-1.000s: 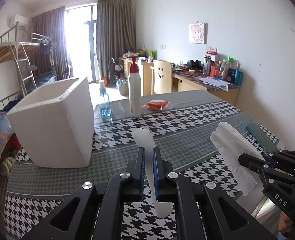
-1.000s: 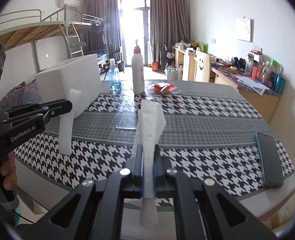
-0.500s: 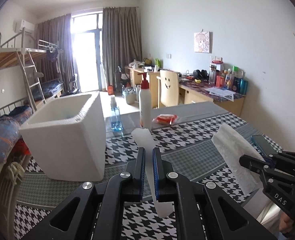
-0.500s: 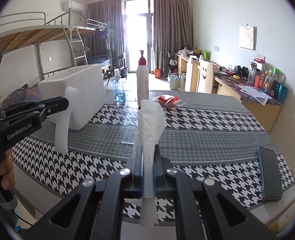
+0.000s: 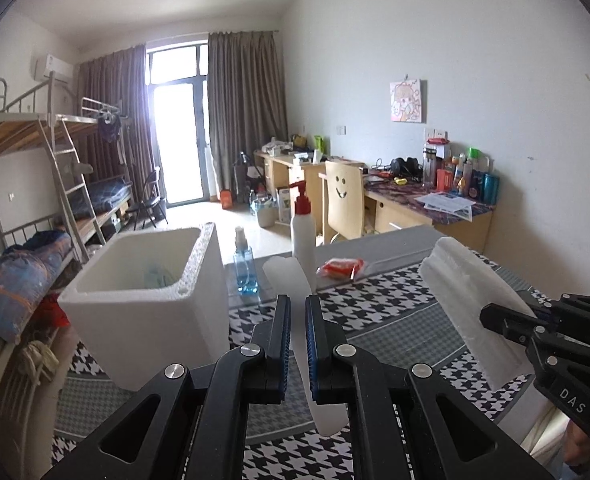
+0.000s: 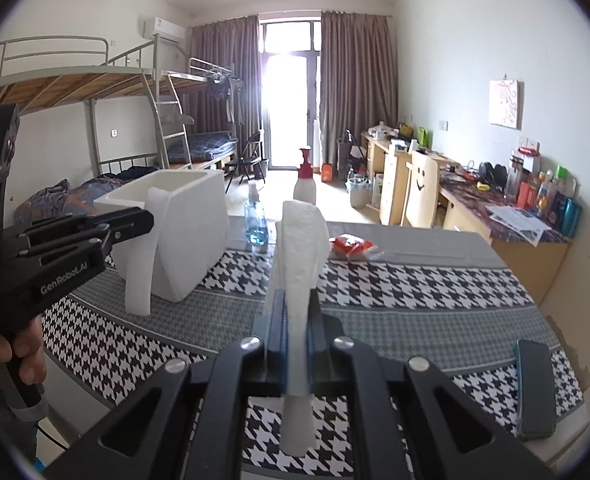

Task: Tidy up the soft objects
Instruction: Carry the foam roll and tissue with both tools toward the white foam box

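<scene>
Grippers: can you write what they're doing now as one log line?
left gripper: shut on foam strip | right gripper: shut on paper towel | foam box: open, on table

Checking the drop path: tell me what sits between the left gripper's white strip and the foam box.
Nothing: in the right wrist view the white strip in the left gripper hangs just in front of the foam box.

"GenRobot.AI" on left gripper [image 6: 135, 220] body; "DAS" on right gripper [image 5: 491, 314] body.
</scene>
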`<state>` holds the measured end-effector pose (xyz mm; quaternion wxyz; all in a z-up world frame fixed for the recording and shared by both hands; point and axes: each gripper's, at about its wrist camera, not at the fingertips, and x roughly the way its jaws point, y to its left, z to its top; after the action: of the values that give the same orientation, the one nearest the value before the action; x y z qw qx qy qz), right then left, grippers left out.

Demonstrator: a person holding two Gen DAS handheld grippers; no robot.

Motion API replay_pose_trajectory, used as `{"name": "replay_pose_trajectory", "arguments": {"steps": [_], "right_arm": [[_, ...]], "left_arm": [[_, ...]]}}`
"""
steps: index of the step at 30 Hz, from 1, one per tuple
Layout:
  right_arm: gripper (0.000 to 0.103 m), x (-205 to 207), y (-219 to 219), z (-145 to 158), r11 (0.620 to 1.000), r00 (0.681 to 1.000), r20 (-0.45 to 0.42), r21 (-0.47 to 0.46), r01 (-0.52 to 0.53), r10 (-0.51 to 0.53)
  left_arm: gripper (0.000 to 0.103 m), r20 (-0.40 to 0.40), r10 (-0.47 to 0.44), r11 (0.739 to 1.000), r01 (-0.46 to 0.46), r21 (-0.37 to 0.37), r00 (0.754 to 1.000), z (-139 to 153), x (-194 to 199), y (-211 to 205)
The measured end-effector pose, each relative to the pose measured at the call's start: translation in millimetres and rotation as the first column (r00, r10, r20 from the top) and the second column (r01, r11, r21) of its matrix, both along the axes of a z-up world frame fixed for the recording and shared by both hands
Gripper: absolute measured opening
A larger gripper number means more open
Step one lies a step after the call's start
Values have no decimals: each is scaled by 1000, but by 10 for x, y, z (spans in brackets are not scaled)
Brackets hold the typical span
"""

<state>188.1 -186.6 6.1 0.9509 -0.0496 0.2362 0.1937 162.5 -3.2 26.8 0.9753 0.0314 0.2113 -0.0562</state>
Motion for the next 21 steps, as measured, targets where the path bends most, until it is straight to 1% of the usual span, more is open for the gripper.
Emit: {"name": "replay_pose_trajectory", "arguments": {"steps": [5, 11, 21], "right_arm": [[10, -1, 44, 59, 1000, 1000, 22, 3, -13, 13], [10, 31, 88, 144, 1000, 999, 26, 10, -20, 20], [10, 91, 219, 332, 998, 997, 55, 16, -56, 55]], "left_arm": [[8, 16, -7, 1000, 7, 6, 1000, 70, 11, 6], [8, 47, -19, 1000, 19, 8, 999, 201, 13, 47], [8, 91, -10, 1000, 10, 0, 996, 410, 100, 169]]}}
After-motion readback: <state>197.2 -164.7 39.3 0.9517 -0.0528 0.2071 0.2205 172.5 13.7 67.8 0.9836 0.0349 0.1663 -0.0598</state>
